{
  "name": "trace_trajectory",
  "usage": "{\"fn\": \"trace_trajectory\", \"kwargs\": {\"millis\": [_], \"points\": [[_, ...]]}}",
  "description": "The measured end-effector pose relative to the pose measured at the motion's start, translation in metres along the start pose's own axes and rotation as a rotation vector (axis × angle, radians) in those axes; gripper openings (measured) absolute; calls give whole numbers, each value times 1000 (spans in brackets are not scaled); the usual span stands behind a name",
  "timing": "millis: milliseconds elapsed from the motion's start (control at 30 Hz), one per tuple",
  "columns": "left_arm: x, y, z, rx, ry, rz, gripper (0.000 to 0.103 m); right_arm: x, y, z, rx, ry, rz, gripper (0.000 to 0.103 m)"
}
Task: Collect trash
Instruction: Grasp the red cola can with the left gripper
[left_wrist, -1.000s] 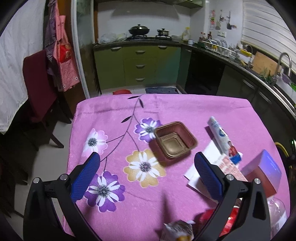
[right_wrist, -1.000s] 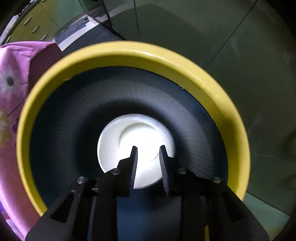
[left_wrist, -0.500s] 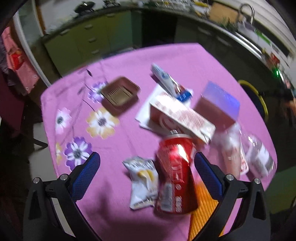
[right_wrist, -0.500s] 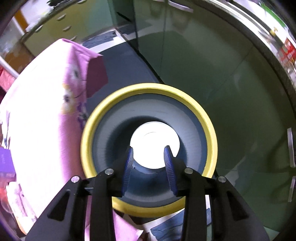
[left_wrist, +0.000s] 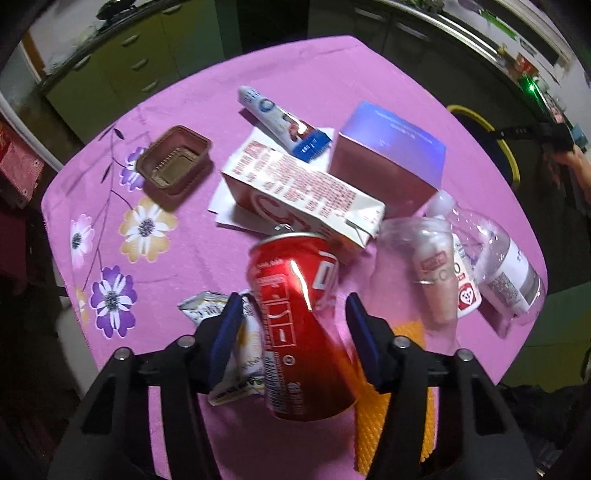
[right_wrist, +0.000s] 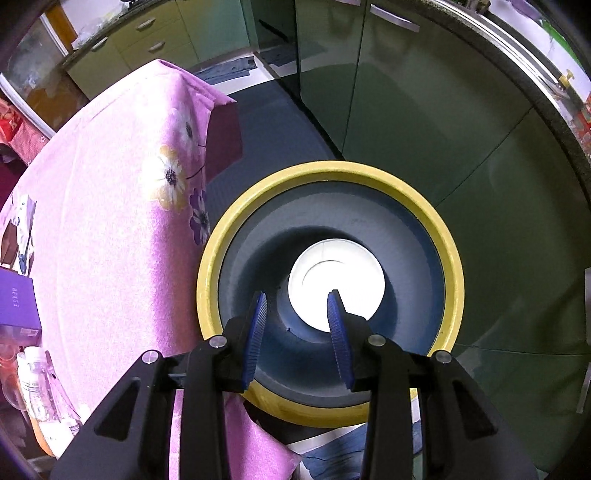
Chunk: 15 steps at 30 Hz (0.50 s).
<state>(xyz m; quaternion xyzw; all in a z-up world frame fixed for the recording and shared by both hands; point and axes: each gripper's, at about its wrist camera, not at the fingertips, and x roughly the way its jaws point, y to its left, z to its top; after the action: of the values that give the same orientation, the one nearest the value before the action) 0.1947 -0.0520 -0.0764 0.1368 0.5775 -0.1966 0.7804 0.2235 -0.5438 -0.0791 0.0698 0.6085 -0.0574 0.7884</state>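
Trash lies scattered over the pink flowered tablecloth (left_wrist: 303, 62): a red soda can (left_wrist: 299, 321) stands tilted at the near edge, with a crumpled yellow-and-white snack wrapper (left_wrist: 236, 350) just to its left and an orange mesh sleeve (left_wrist: 373, 421) beneath it on the right. The left gripper (left_wrist: 291, 332) points down over the can, and its jaws have just been closing, with the can between the blue pads; a sliver of cloth shows between the right pad and the can, so the pads bracket it without a clear squeeze. Just beyond the can a red-and-white carton (left_wrist: 306, 192) lies on its side over a sheet of white paper (left_wrist: 225, 203). Farther off, a toothpaste tube (left_wrist: 277, 118) rests by the carton's far end, a brown plastic tray (left_wrist: 173, 162) sits to the left, and a purple box (left_wrist: 388, 155) stands to the right. At the near right, a clear plastic cup (left_wrist: 428, 266) and a clear bottle (left_wrist: 498, 262) lie on their sides, touching. In the right wrist view, the right gripper (right_wrist: 297, 321) hangs over a yellow-rimmed bin (right_wrist: 436, 221) on the floor just beside the table's draped corner; its jaws are moderately apart with nothing between them. A white disc (right_wrist: 347, 273) lies at the bin's dark bottom.
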Motion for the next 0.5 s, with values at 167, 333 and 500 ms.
{"fn": "trace_trajectory", "kwargs": {"millis": [167,333,500], "points": [[10,-5,2,25,45,18,39,4,5,1,-12,8,10,35],[12,-13,6,59,59,35,38,6,6,0,-16,12,18,35],[23,-17,7,77,114,40,41,14,12,1,-27,25,21,35]]}}
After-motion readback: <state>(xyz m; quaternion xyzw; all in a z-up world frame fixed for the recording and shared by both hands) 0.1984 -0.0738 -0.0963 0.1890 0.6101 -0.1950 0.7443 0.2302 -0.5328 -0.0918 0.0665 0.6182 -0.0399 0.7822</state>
